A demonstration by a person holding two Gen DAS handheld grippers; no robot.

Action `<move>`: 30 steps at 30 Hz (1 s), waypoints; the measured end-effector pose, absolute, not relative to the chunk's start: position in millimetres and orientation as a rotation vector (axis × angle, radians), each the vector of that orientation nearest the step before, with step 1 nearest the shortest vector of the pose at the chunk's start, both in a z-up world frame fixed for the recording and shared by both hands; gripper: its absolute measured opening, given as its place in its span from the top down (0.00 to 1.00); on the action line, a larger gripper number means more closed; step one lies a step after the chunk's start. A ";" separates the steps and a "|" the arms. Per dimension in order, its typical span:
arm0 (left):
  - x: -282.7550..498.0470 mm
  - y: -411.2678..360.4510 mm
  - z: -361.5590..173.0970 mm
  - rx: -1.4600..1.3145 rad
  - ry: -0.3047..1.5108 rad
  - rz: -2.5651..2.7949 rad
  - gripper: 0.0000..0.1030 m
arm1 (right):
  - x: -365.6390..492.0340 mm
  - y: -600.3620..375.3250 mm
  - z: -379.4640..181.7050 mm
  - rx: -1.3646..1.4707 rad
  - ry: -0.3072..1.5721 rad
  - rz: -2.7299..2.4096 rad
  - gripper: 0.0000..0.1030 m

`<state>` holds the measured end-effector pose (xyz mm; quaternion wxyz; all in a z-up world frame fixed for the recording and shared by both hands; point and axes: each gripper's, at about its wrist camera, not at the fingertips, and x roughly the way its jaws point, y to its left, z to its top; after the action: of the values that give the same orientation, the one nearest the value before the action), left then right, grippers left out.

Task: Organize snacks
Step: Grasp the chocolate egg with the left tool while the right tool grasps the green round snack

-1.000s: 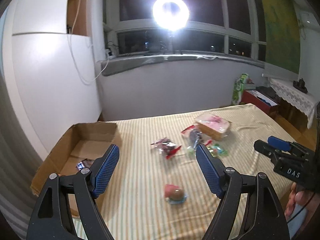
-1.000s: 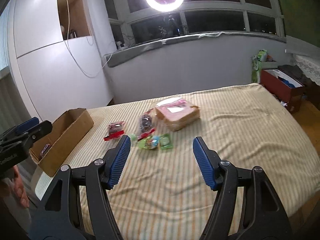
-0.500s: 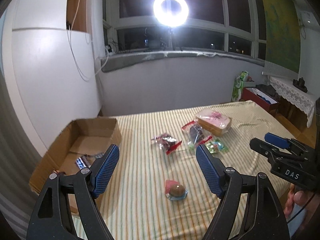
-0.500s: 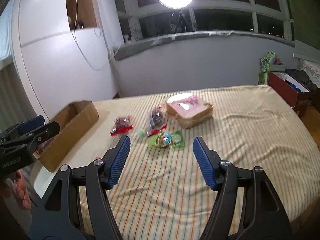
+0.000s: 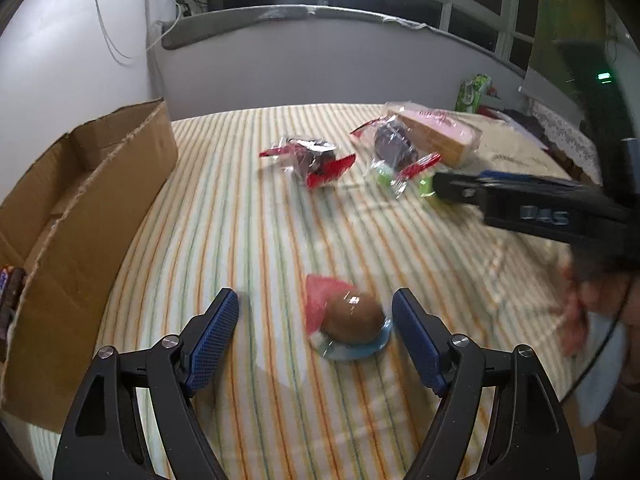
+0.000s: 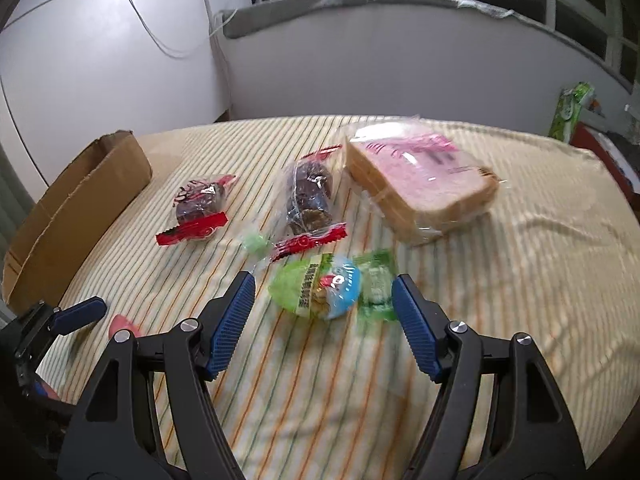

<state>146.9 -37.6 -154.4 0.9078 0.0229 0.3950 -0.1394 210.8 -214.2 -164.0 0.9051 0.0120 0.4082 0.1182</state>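
My left gripper [image 5: 316, 324] is open low over the striped cloth, its blue pads on either side of a small wrapped brown bun with pink and blue wrapper [image 5: 350, 320], not touching it. My right gripper [image 6: 324, 304] is open with a green-and-blue snack packet [image 6: 328, 286] between its pads, untouched. Beyond lie two dark cakes in red-trimmed wrappers [image 6: 200, 208] [image 6: 310, 200] and a bagged loaf of sliced bread [image 6: 420, 184]. The right gripper's side also shows in the left wrist view [image 5: 520, 204].
An open cardboard box [image 5: 80, 208] stands at the table's left edge, with dark bars inside at its near end [image 5: 10, 288]; it also shows in the right wrist view [image 6: 80, 204]. A small green candy [image 6: 254, 242] lies by the cakes. A grey wall and window sill stand behind.
Both grippers have dropped and moved forward toward the table. The bun now sits between the left pads and the green packet between the right pads. Both stay open.
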 end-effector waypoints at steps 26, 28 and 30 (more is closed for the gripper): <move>148.9 -27.5 -154.9 -0.021 0.778 -0.311 0.75 | 194.2 -202.3 -164.7 -0.011 0.836 0.283 0.70; 150.1 -18.8 -155.0 -0.073 0.792 -0.324 0.75 | 186.5 -205.2 -163.3 0.002 0.830 0.277 0.70; 149.0 -11.2 -152.8 -0.118 0.792 -0.342 0.75 | 177.9 -207.6 -162.6 0.015 0.823 0.273 0.70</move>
<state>149.0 -11.2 -152.8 0.9067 -0.0572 0.3836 -0.1658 177.9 -207.6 -162.6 0.9074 0.0072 0.3988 0.1325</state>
